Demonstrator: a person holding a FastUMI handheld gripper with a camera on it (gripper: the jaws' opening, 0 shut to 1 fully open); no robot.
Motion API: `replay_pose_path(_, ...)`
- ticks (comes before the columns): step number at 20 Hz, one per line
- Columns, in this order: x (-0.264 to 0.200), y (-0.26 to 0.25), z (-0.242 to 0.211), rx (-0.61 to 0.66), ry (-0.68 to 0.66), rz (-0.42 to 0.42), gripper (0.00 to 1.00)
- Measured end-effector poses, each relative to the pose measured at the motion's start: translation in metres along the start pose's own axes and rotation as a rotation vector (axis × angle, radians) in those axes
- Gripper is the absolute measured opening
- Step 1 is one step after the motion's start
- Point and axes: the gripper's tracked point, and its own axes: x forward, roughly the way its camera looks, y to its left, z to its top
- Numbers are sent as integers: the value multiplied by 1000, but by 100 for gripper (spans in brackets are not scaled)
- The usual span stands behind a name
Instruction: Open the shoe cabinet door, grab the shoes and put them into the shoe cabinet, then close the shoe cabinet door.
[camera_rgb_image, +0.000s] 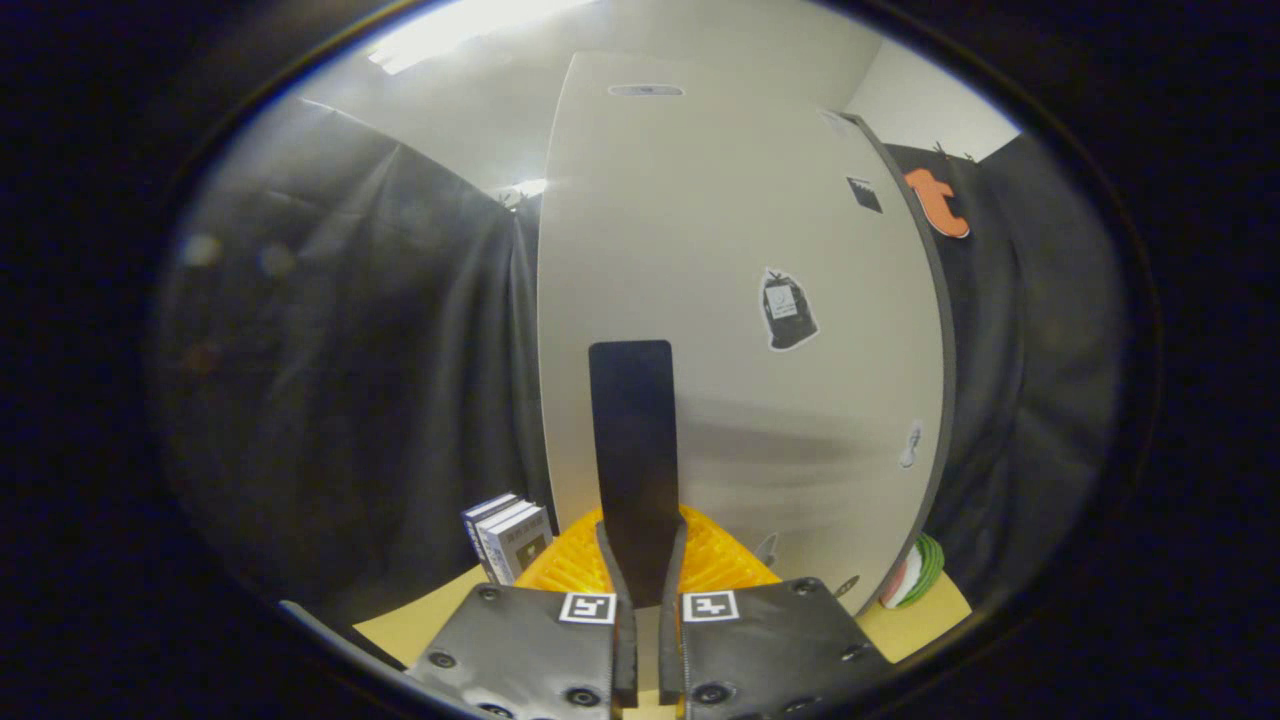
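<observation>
- The shoe cabinet door stands tall and pale just ahead of my fingers, with a few small stickers on it (one looks like a dark bag).
- A yellow ribbed object lies low at the foot of the door, behind my fingers.
- The long dark handle runs upright on the door.
- My gripper is closed on this handle, both fingers pressing its lower end.
- Some small boxes stand left of the yellow object.
</observation>
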Motion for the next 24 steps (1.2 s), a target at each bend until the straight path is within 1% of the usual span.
replay_pose_path(5,-51,-33,3,-14,12,30,10)
replay_pose_path(9,-87,-71,7,-37,15,5,9)
replay_pose_path(11,-103,-90,8,-17,13,-14,9)
replay_pose_path(13,-121,-119,10,-25,3,-67,8)
replay_pose_path(16,-147,-183,17,-48,-6,-184,8)
replay_pose_path(19,-153,-238,20,-42,-14,-282,6)
replay_pose_path(20,-161,-253,21,-33,-17,-294,6)
replay_pose_path(21,-163,-256,19,5,-5,-257,2)
replay_pose_path(22,-162,-247,16,41,-2,-224,2)
replay_pose_path(24,-158,-246,17,14,1,-213,4)
